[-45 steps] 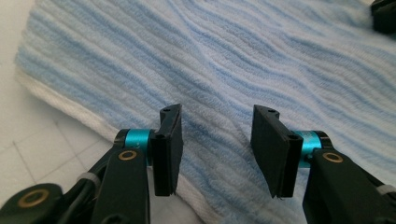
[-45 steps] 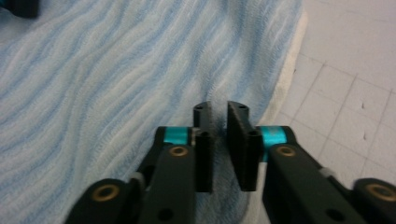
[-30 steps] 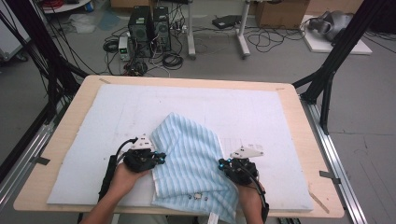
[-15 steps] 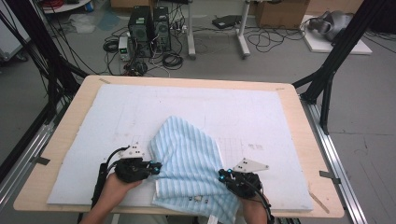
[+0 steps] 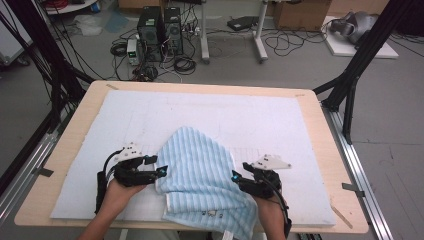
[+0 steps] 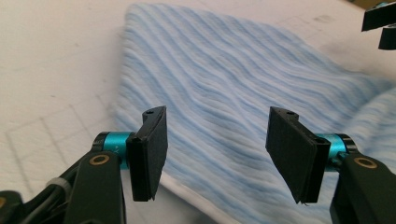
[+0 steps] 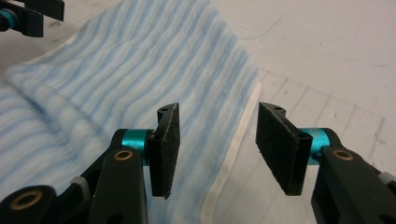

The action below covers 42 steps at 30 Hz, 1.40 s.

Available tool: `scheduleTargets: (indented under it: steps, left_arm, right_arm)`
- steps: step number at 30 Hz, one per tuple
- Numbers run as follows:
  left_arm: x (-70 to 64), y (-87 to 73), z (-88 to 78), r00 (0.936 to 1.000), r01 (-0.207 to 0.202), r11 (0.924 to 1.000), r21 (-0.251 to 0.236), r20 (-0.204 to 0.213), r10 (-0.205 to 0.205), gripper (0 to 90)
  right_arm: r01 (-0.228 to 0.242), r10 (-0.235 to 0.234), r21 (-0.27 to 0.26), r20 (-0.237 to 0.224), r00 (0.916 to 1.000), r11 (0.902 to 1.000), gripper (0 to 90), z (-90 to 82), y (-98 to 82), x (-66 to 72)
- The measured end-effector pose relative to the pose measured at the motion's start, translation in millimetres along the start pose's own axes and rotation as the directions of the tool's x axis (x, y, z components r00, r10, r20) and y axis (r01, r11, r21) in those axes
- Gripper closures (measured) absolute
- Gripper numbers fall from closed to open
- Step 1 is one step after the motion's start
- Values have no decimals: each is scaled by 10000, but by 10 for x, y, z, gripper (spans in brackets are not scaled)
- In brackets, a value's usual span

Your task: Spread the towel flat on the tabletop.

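While the blue-and-white striped towel [image 5: 202,182] lies rumpled at the near edge of the white mat [image 5: 280,120], the high view puts a gripper on each side of it. Over on the left, the left gripper [image 5: 161,171] points right at the towel's left edge, its tips just at the cloth, a hand [image 5: 116,192] behind it. On the right, the right gripper [image 5: 235,176] points left at the towel's right edge, its grey three-cornered plate [image 5: 270,162] sitting on top. Part of the towel is folded over, and its near corner spills past the mat toward the near edge of the wooden table [image 5: 75,117].

Now the left gripper view: the left gripper [image 6: 219,156] has just been opening its jaws, and they stand wide apart with nothing pinched between them. Striped towel [image 6: 233,79] spreads beyond and beneath them, its white hem running below the pads. Far at the upper right, the black tips of the other gripper [image 6: 380,25] peek in.

Over to the right gripper view: the right gripper [image 7: 215,144] has also just been opening, jaws parted to a middling gap and gripping nothing. Towel [image 7: 140,70] lies under the left jaw, its white hem passing down through the gap, bare mat [image 7: 336,51] under the right jaw. The other gripper [image 7: 28,16] shows at the upper left.
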<state>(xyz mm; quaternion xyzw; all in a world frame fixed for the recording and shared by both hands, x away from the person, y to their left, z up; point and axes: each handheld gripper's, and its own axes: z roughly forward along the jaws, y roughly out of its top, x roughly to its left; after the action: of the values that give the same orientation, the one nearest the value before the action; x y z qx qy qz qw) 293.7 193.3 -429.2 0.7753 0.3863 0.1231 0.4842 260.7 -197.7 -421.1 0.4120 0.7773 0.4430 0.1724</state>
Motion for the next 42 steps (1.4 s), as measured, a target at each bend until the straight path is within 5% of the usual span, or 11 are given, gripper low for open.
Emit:
scheduleTargets:
  steps: [7, 11, 13, 14, 16, 28, 42]
  left_arm:
    - [167, 21, 214, 9978, 225, 9986, 473, -627, -195, 426]
    - [159, -15, 319, 9988, 28, 9948, 1016, -480, 21, 567]
    - [136, -23, 335, 9989, -146, 9942, 1063, -422, 192, 691]
    - [129, -25, 336, 9995, -169, 9935, 1126, -248, 198, 792]
    - [113, -24, 326, 9992, -330, 9926, 1170, -177, 353, 851]
    - [-93, 17, 197, 9936, -432, 9980, 464, 1059, 381, 853]
    - [-337, -70, 244, 9734, -1027, 9884, 1123, 2160, 766, 848]
  right_arm:
    - [57, -147, 1170, 757, 9970, 9931, 555, 497, 211, -69]
    - [282, -442, 2141, 703, 9965, 9764, 692, 675, 206, -79]
    - [229, -331, 2047, 466, 9984, 9786, 816, 667, 203, -86]
    - [325, -427, 2103, 444, 9981, 9771, 842, 658, 202, -76]
    - [460, -553, 2071, 393, 9977, 9772, 853, 634, 190, -55]
    - [358, -385, 775, 333, 9987, 9964, 855, 105, -38, -132]
    - [-93, 82, 333, 325, 9994, 9994, 840, -317, -412, -106]
